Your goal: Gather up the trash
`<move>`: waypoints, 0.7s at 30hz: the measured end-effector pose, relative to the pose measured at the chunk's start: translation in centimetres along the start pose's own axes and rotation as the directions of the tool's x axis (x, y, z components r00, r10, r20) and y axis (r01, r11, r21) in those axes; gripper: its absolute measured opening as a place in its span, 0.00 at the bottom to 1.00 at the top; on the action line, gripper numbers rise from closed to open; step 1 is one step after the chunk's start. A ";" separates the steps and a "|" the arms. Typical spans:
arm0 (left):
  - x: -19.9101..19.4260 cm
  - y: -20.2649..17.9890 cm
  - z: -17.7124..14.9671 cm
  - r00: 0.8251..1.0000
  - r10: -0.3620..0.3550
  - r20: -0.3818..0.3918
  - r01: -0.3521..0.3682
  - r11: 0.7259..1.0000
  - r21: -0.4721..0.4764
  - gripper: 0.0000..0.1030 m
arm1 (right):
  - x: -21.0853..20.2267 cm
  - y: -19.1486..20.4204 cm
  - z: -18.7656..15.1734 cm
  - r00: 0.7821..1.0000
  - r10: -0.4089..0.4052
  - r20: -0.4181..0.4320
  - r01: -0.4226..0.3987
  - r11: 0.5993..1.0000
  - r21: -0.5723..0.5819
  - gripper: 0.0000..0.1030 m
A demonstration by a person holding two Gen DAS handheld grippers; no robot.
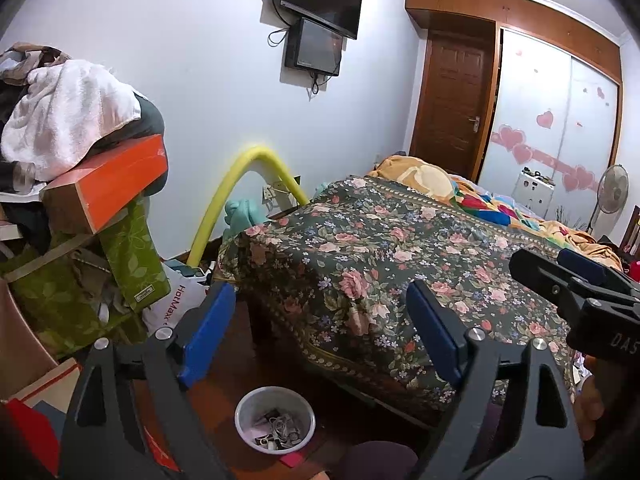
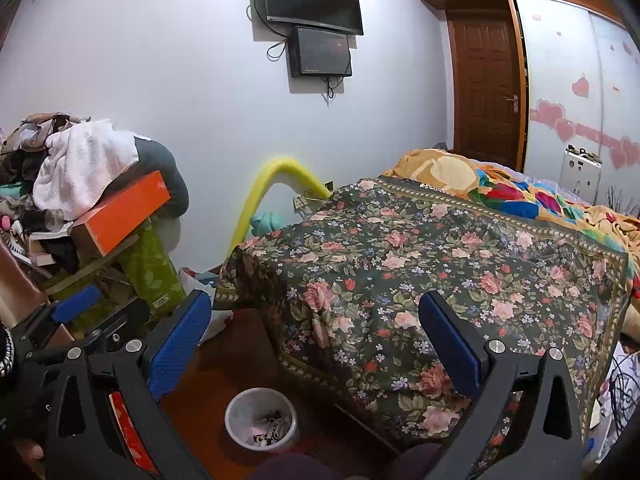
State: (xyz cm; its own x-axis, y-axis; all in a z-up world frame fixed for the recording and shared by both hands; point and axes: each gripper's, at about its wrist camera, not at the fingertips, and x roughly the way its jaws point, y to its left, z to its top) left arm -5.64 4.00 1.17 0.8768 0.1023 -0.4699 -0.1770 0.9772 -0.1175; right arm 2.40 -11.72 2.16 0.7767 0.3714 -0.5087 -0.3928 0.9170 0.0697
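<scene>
A small white trash bin [image 1: 275, 420] stands on the dark wooden floor beside the bed, holding scraps of paper and wire; it also shows in the right wrist view [image 2: 261, 420]. My left gripper [image 1: 322, 336] is open and empty, held above the bin with its blue pads wide apart. My right gripper [image 2: 316, 340] is open and empty too, held above the bin and the bed corner. The right gripper also shows at the right edge of the left wrist view [image 1: 576, 280]. The left gripper also shows at the left edge of the right wrist view [image 2: 80, 312].
A bed with a dark floral cover [image 1: 400, 264] fills the right side. A heap of clothes, an orange box [image 1: 108, 184] and green boxes [image 1: 132, 256] is stacked at left. A yellow foam tube [image 1: 224, 196] leans on the wall. A white plastic bag [image 1: 176, 300] lies on the floor.
</scene>
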 end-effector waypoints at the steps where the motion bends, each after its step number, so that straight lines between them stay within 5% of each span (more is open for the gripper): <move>1: 0.0 -0.1 0.0 1.000 0.000 0.001 0.000 1.000 0.002 0.85 | 0.0 0.0 0.0 1.000 -0.002 -0.001 0.002 1.000 -0.001 1.00; 21: -0.1 -0.1 0.0 1.000 -0.016 -0.011 0.017 1.000 0.005 0.85 | -0.3 -0.3 0.0 1.000 0.005 0.008 -0.005 1.000 -0.013 1.00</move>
State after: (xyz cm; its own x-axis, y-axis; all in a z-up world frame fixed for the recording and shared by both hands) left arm -5.76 3.85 1.23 0.8747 0.0842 -0.4773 -0.1600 0.9797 -0.1205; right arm 2.30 -12.14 2.33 0.7785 0.3768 -0.5019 -0.4027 0.9133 0.0609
